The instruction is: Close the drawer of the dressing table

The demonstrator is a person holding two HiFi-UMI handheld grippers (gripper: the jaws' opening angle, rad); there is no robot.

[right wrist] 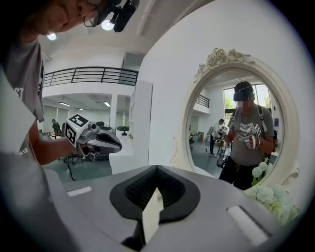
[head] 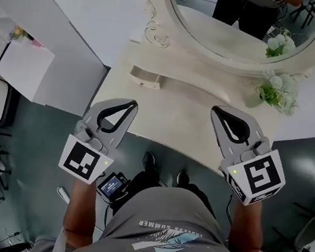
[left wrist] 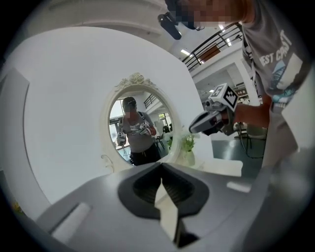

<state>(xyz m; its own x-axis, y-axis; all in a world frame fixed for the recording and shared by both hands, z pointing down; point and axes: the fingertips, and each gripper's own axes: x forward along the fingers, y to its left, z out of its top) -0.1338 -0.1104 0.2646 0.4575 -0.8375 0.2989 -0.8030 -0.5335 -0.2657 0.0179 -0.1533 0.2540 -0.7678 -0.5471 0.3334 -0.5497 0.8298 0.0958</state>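
Note:
The cream dressing table [head: 173,122] stands against the white wall below me, with an oval mirror [head: 246,18] at its back. No drawer front shows in any view; the tabletop's front edge hides it. My left gripper [head: 132,105] hovers over the table's front left part, jaws shut and empty. My right gripper [head: 215,110] hangs over the front right part, also shut with nothing held. In the left gripper view the left gripper [left wrist: 160,165] points at the mirror [left wrist: 138,125], with the right gripper [left wrist: 198,126] to its right. In the right gripper view the right gripper [right wrist: 156,168] faces the mirror [right wrist: 241,133], and the left gripper [right wrist: 112,144] is at left.
White flowers [head: 277,91] stand at the table's back right. A small cream ornament [head: 147,78] lies at the back left. A white cabinet [head: 22,65] stands left of the table, chairs [head: 309,232] at the right. My feet [head: 150,162] are just before the table's front edge.

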